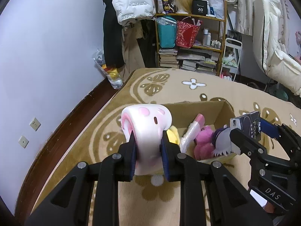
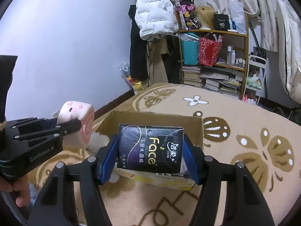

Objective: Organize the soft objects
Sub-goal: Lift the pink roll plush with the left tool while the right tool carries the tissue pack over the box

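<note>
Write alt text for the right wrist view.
The right gripper grips a black Face tissue pack above an open cardboard box on a beige patterned carpet. At left, the left gripper holds a pink swirl-roll plush.

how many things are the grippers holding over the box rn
2: the pink swiss-roll plush in the left gripper, and the black tissue pack in the right gripper, above the cardboard box.

Both wrist views close, forward-down, sharing cardboard box.
</note>
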Motion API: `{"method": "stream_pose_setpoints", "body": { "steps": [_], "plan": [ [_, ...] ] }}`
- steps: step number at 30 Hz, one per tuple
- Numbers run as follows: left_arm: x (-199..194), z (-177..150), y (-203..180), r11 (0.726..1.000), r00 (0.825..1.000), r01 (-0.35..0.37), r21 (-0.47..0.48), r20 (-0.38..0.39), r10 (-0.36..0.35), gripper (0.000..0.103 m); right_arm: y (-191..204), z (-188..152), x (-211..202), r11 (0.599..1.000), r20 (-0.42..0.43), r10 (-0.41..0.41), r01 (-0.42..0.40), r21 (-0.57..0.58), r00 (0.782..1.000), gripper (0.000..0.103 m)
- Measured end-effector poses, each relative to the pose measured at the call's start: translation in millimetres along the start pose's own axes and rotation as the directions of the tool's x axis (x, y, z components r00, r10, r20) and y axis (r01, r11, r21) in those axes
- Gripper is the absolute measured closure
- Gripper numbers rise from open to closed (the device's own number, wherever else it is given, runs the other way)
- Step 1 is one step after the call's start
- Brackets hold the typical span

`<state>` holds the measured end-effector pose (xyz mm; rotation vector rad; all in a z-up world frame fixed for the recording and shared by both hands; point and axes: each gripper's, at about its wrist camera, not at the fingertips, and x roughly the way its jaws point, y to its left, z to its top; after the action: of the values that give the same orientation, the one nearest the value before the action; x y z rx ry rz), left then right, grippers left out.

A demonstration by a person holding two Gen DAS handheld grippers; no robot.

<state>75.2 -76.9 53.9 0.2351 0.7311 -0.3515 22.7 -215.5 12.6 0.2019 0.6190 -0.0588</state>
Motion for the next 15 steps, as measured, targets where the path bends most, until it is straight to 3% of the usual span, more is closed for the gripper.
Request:
{"method": "stream_pose_setpoints", "body": {
  "steps": [10, 15],
  "plan": [
    [12.1, 6.6, -4.4, 1.0, 0.999, 0.021, -0.001, 0.048, -0.021, 0.081, -11.8, 7.0, 12.6, 1.0, 0.013, -0.009, 0.008, 0.026, 1.0, 0.035],
    [25.0, 0.9, -3.6, 0.999, 0.998, 0.042, -0.024, 0.037, -0.041, 0.08, -12.9, 6.2, 19.8, 1.0, 0.028, -0.002, 0.002, 0.016, 1.0, 0.035]
  ]
}}
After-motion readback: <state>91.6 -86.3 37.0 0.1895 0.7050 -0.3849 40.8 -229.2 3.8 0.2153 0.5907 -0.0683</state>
